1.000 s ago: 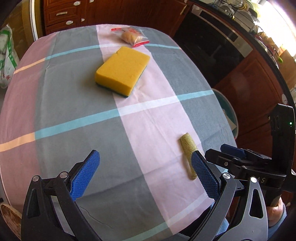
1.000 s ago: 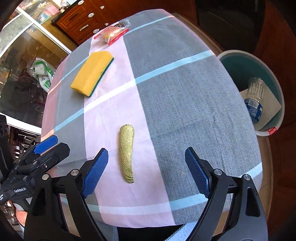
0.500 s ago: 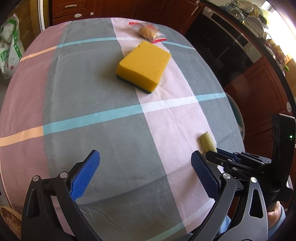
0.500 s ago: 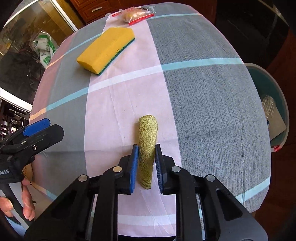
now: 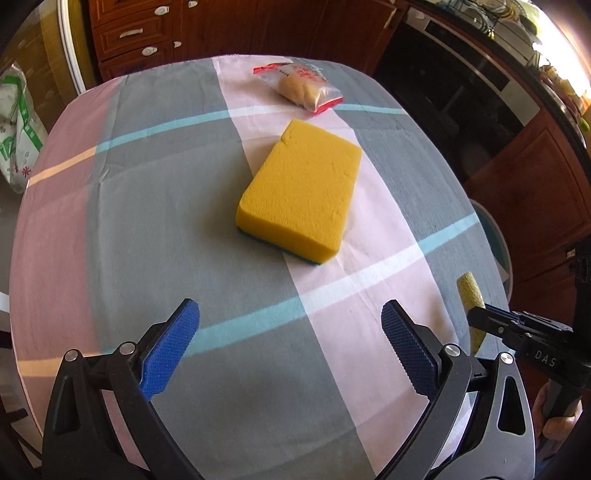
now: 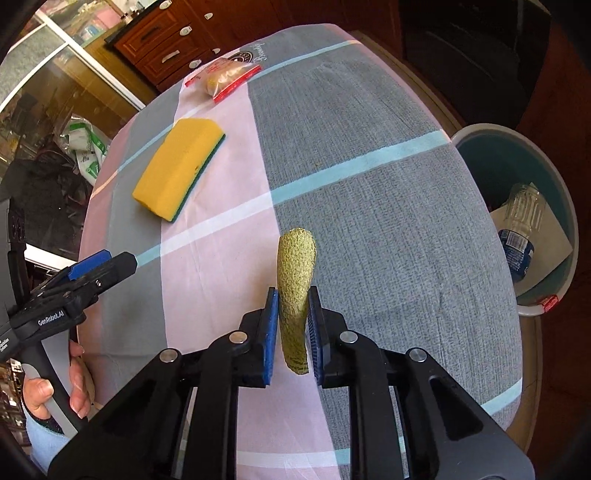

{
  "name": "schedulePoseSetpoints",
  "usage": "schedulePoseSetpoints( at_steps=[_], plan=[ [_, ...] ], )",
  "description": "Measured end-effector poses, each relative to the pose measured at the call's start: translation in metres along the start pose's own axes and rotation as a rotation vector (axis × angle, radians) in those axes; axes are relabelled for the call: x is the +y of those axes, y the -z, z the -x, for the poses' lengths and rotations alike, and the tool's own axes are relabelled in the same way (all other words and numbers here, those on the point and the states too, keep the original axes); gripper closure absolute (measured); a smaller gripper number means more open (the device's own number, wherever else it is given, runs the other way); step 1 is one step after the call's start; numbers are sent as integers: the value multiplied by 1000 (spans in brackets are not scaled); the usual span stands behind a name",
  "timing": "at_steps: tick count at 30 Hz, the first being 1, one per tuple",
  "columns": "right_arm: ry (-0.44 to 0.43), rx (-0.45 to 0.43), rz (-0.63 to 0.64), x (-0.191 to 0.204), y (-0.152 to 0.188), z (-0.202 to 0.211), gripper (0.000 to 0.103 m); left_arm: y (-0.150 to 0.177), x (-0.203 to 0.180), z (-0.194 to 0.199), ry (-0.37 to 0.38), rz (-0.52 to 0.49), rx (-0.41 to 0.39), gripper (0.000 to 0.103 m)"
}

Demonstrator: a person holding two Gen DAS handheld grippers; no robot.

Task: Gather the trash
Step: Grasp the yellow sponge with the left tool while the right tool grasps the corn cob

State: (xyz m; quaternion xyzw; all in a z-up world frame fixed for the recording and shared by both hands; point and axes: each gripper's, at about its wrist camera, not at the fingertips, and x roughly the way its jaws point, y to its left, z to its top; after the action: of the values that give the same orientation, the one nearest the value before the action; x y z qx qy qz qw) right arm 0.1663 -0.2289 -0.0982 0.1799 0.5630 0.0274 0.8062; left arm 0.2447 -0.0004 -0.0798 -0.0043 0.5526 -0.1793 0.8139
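Observation:
My right gripper (image 6: 291, 314) is shut on a yellow-green melon rind (image 6: 295, 273) and holds it above the checked tablecloth (image 6: 369, 221). The rind also shows in the left wrist view (image 5: 470, 295), held in the right gripper (image 5: 480, 314). My left gripper (image 5: 288, 336) is open and empty over the near part of the cloth; it also shows in the right wrist view (image 6: 99, 264). A yellow sponge (image 5: 303, 195) with a green underside lies ahead of it. A clear bag with red edges (image 5: 301, 86) lies at the far edge.
A teal bin (image 6: 517, 206) stands on the floor right of the table, holding a crushed plastic bottle (image 6: 521, 229) and cardboard. Wooden drawers (image 5: 140, 33) stand behind the table. A white plastic bag (image 5: 18, 129) sits at the far left.
My right gripper closed on the melon rind and lifted it off the cloth. My left gripper moved forward toward the sponge and stayed open.

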Motion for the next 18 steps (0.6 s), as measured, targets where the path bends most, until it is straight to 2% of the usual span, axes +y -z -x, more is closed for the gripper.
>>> schedulePoseSetpoints(
  at_steps=[8,18],
  plan=[
    [-10,-9,-21,-6,-28,-5,88,-38,-8,-25,-11,-51,10,4],
    [-27,-10,-54,-15,-52,-13,88,-62,-18,-55,-34,-98,46,4]
  ],
)
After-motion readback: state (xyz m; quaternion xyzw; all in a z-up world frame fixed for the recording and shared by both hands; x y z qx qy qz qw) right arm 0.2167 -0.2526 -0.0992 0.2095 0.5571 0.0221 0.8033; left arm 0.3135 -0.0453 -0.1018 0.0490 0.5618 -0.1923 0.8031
